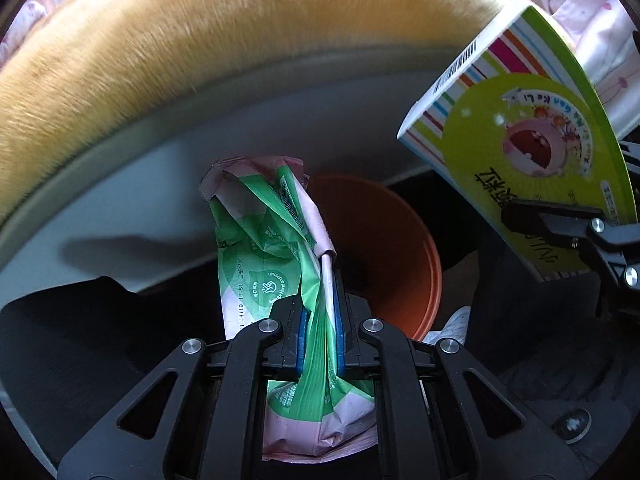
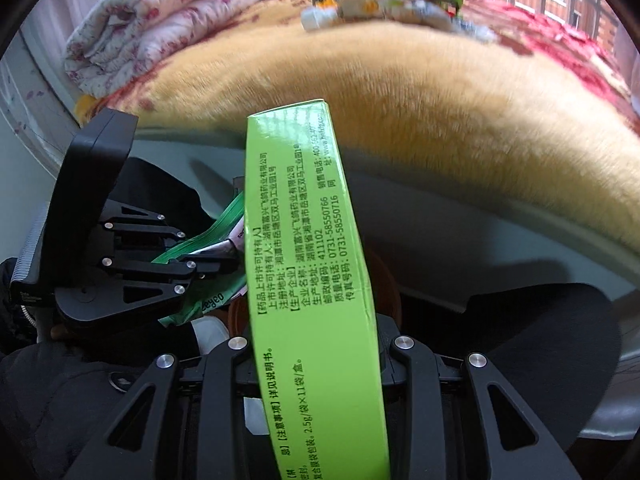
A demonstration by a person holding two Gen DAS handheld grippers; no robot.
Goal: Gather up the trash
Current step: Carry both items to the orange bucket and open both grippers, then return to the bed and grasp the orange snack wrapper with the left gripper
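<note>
Above the round orange plastic bin [image 1: 384, 248], the left gripper [image 1: 322, 320] squeezes a crumpled green-and-pink plastic wrapper [image 1: 272, 248] (pinched tight), while the right gripper [image 2: 316, 360] clamps a bright green cardboard box [image 2: 312, 264].

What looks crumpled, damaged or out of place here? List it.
The green-and-pink wrapper, pinched in the left gripper, is crumpled and twisted. The green box in the right gripper looks intact. More litter lies piled on the blanket.
</note>
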